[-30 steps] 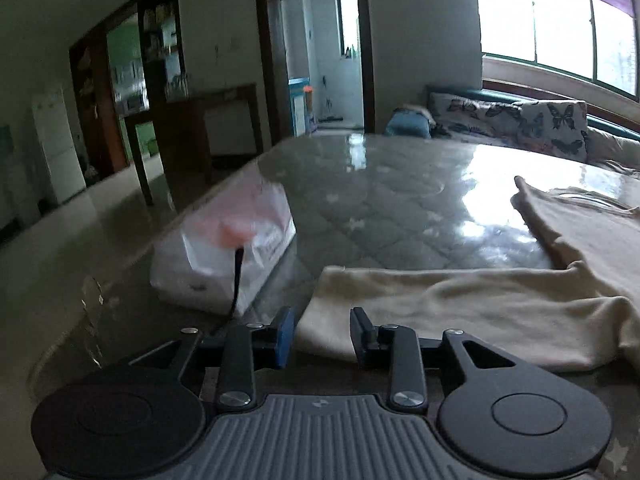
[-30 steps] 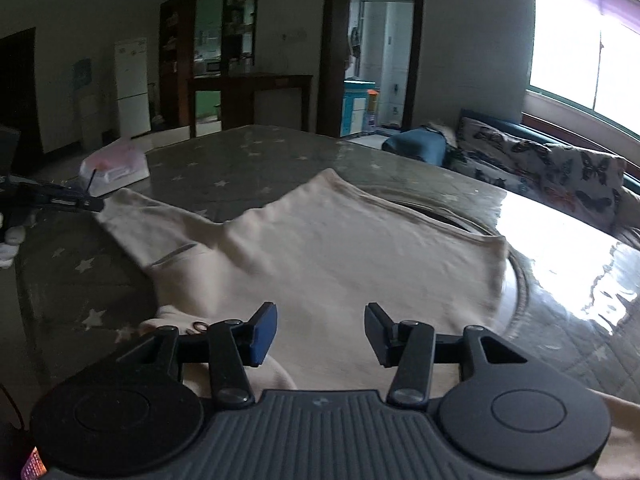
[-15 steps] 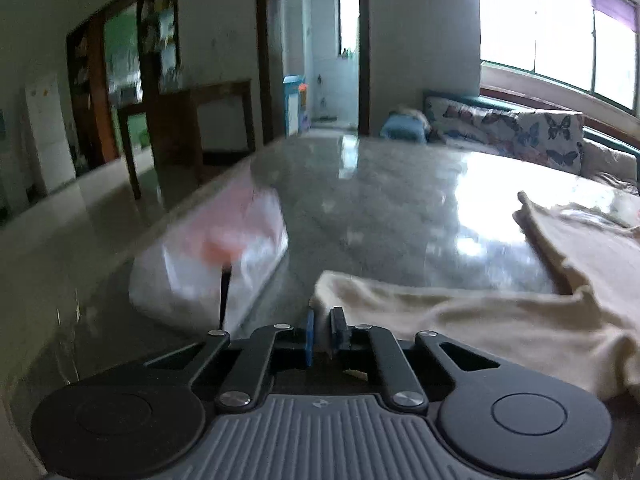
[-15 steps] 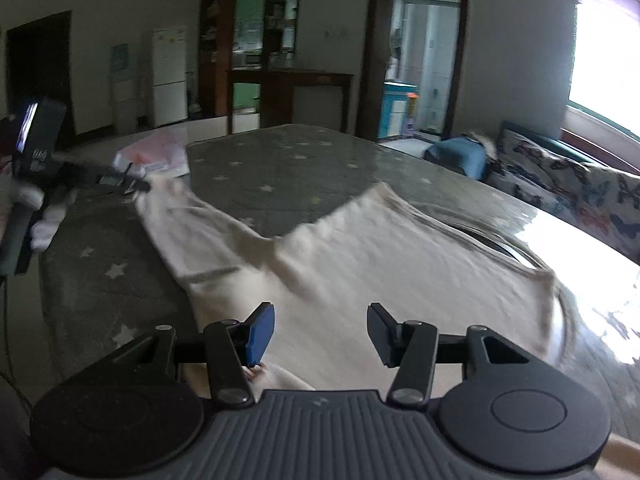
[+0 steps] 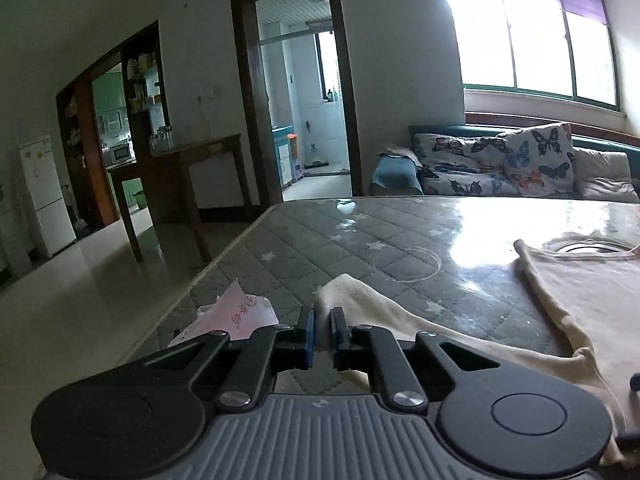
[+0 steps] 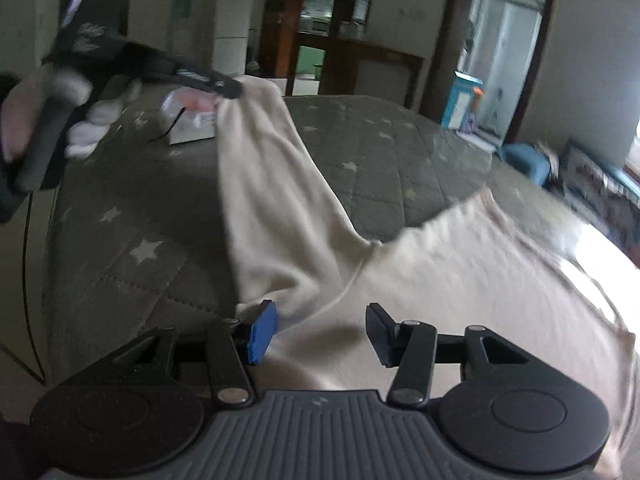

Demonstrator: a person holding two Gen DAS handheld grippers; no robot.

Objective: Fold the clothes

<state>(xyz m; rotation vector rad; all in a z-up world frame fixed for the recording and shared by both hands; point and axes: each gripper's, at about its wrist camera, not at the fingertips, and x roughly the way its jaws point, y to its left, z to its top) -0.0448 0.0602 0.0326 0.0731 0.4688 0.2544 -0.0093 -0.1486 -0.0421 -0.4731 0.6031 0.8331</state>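
the left tongs (image 5: 322, 334) were pinched nearly shut on the cuff end of the sleeve (image 5: 352, 298) of a cream long-sleeved top (image 5: 580, 280), a thin fold of the fabric caught between the blue pad and the black pad. in the right wrist view the same left tongs (image 6: 230, 89) showed from outside, raised above the tabletop (image 6: 132, 240) with the sleeve (image 6: 272, 200) hanging down from them in a slanting band to the body of the top (image 6: 460, 288). a gloved hand (image 6: 48, 108) gripped the handle of that tool, blurred.

the right tongs (image 6: 322, 330) stood wide apart, holding nothing, their pads just above the top near where the sleeve met the body. whether the pads touched the cloth could not be told.

the top lay spread on the tabletop (image 5: 360, 240), a grey quilted cover with white stars under a glossy sheet, its neckline (image 5: 580, 246) toward the far side in the left wrist view. a white plastic bag with pink contents (image 5: 232, 316) sat on the tabletop just left of the left tongs, close to the table's edge; in the right wrist view the bag (image 6: 192, 120) lay beyond the lifted cuff.

behind the tabletop were a sofa with butterfly cushions (image 5: 500, 160), a dark wooden side table (image 5: 180, 176) and a white fridge (image 5: 44, 192).
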